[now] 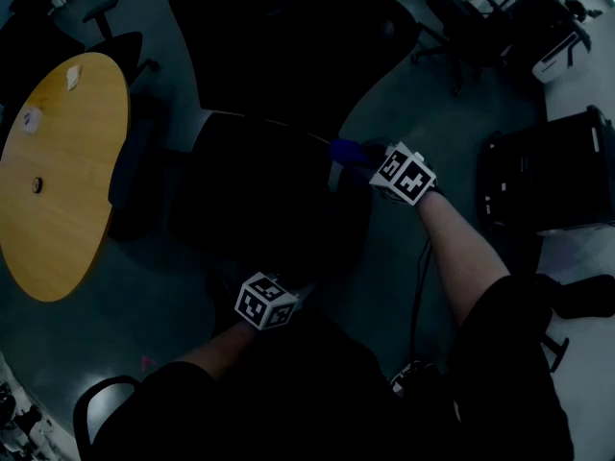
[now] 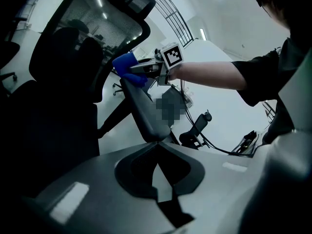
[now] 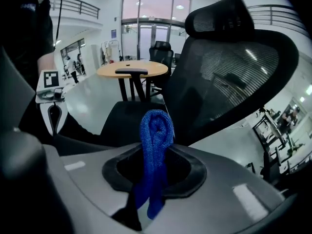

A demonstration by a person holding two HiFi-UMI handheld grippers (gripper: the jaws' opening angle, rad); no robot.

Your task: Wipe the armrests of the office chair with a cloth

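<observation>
Dark office chair [image 1: 274,75] fills centre, backrest far. Yellow table [image 1: 62,171] stands left of it. Chair's right armrest [image 2: 144,108] runs near to far. Right gripper [image 3: 155,177] has its jaws clamped on blue cloth [image 3: 156,130], which presses on the armrest's far end. Left gripper [image 2: 158,182] sits at the near edge of the seat, jaws closed together, nothing between.

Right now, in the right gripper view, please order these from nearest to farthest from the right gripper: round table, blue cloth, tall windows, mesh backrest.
1. Blue cloth: clamped in the right gripper, centre.
2. Mesh backrest: just behind the cloth, right side.
3. Round table: across the floor, left of centre.
4. Tall windows: far wall, top.
</observation>
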